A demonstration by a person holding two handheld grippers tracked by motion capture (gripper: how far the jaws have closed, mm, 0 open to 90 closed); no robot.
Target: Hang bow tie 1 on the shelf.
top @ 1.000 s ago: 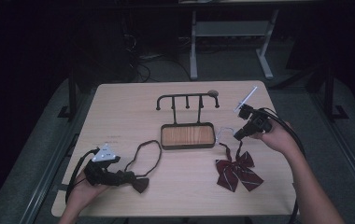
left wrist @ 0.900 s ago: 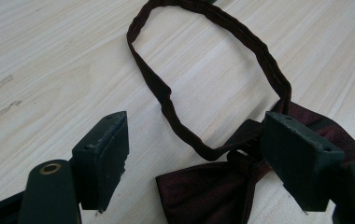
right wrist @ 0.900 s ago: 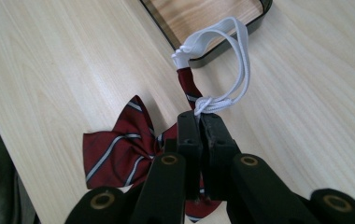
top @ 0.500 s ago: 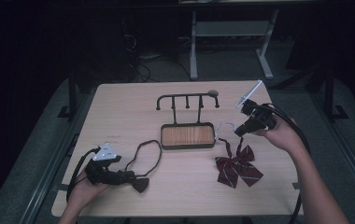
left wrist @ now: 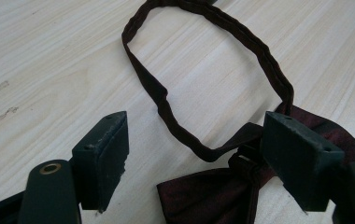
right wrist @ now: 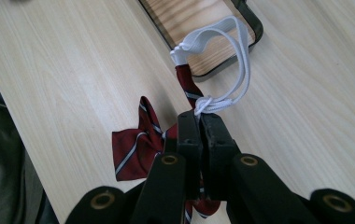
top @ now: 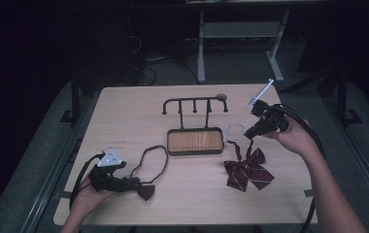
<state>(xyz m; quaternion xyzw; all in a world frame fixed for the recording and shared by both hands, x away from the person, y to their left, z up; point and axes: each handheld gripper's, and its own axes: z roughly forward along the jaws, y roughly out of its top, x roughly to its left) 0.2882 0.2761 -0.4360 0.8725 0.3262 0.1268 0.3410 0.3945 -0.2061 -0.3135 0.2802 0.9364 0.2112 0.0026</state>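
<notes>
Dark red striped fabric forms the bow tie [top: 248, 167] that hangs from the right gripper [right wrist: 199, 119], whose two black jaws are pressed together on the tie's white elastic neck loop [right wrist: 231, 60]. In the right gripper view, the loop rises just beyond the jaw tips, knotted where they clamp it, and arches over the near corner of the wooden tray with a dark rim [right wrist: 255, 28]; the striped bow sits below and to the left of the jaws, its lower wings lying on the pale wooden table [right wrist: 73, 70]. In the high view, the right gripper [top: 256, 130] is held above the table, with the bow below it and the tray's right end just beside the loop. A black rack with four pegs [top: 194, 104] stands behind the tray.

The left gripper [left wrist: 194, 154] rests low on the table with its jaws spread wide, pinching nothing. Between and just beyond its pads lies a plain maroon bow tie [left wrist: 213, 186], the knot near the right-hand pad, and its dark band [left wrist: 213, 70] forms an open loop on the table ahead of the jaws. In the high view, this gripper [top: 134, 184] sits near the table's front left corner.
</notes>
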